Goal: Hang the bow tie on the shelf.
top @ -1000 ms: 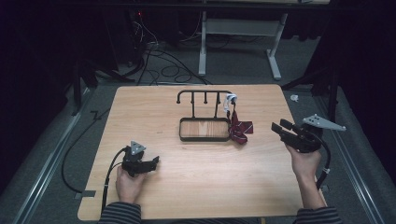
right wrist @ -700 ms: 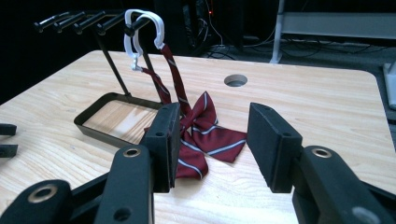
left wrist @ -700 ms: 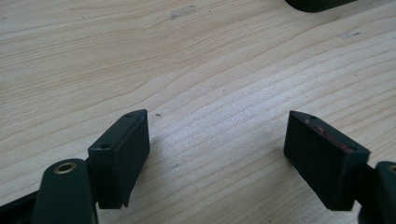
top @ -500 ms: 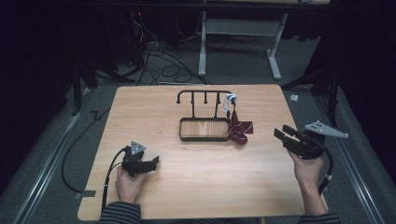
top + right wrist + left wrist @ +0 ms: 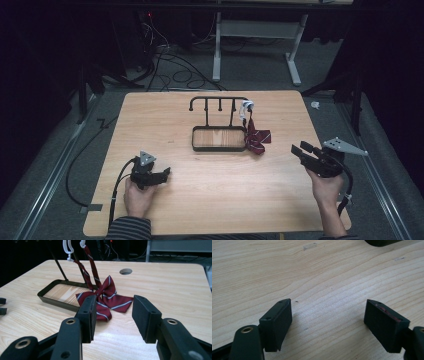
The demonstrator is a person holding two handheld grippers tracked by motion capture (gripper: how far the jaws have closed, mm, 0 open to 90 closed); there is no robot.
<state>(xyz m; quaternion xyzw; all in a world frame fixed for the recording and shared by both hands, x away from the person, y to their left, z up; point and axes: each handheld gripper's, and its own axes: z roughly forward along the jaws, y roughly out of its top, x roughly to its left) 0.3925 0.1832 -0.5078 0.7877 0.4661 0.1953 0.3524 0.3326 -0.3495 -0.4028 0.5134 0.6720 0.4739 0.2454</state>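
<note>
A dark red bow tie with pale stripes (image 5: 257, 138) (image 5: 107, 298) lies on the wooden table (image 5: 215, 195) against the right end of a black rack (image 5: 219, 125). Its strap runs up to white clips (image 5: 246, 106) (image 5: 68, 247) hooked on the rack's top bar. My right gripper (image 5: 298, 151) (image 5: 113, 317) hovers open to the right of the bow tie, pointing at it, with nothing between its jaws. My left gripper (image 5: 166, 172) (image 5: 328, 322) rests low at the table's near left, open over bare wood.
The rack's tray base (image 5: 51, 296) has a wooden floor and black rim. A round hole (image 5: 125, 271) sits in the tabletop beyond the bow tie. Cables (image 5: 165, 55) and a white desk frame (image 5: 260, 35) lie on the floor past the table's far edge.
My right gripper has sunk and drifted slightly toward the near edge, still pointing at the bow tie. The left gripper has stayed put.
</note>
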